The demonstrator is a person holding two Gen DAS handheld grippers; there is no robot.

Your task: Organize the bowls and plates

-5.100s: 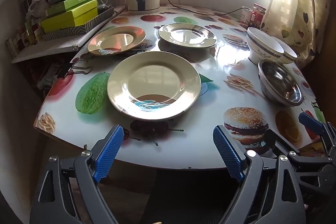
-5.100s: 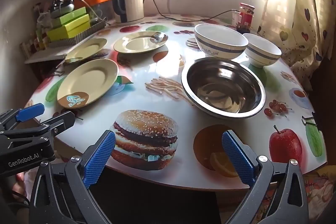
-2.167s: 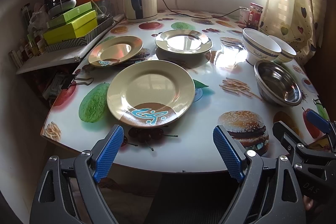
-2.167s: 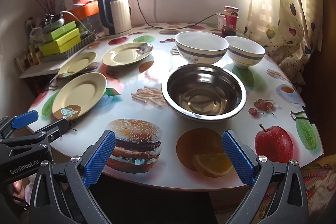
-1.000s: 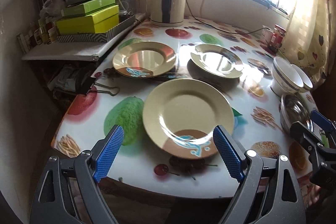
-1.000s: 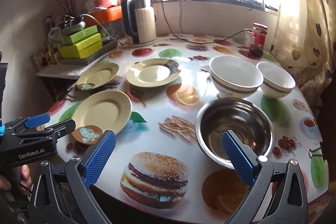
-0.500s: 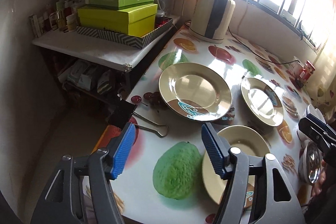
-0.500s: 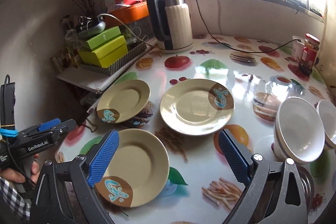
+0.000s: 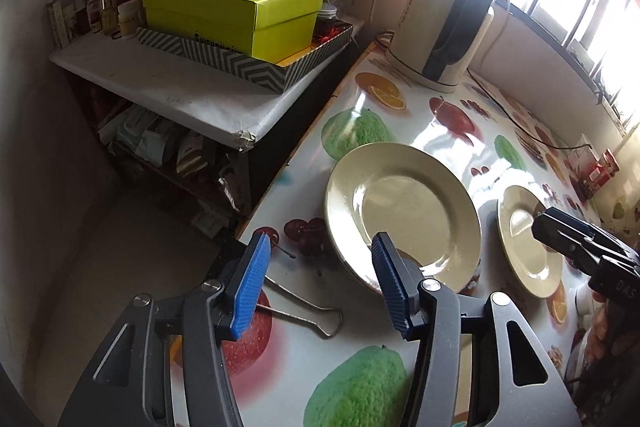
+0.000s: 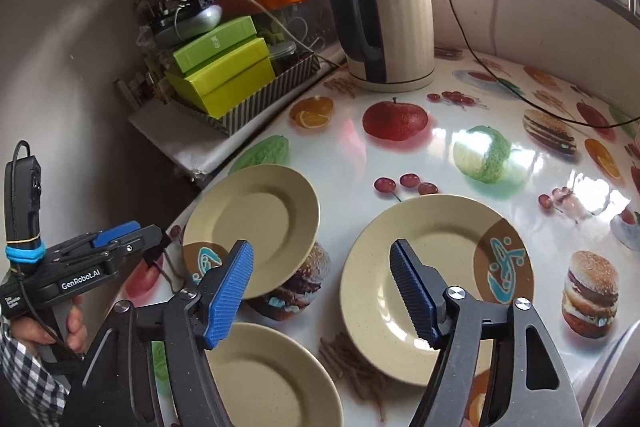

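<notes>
Three plates on table: left plate at 1 o'clock of left gripper, middle plate under right gripper. Both swung over from the bowls' side; jaws spread, empty. Likely starting with plate stacking.

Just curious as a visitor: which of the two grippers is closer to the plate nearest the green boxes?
Left. The left gripper hangs open right at that plate's near rim. The right gripper sits over the neighbouring plate, jaws open too.
</notes>
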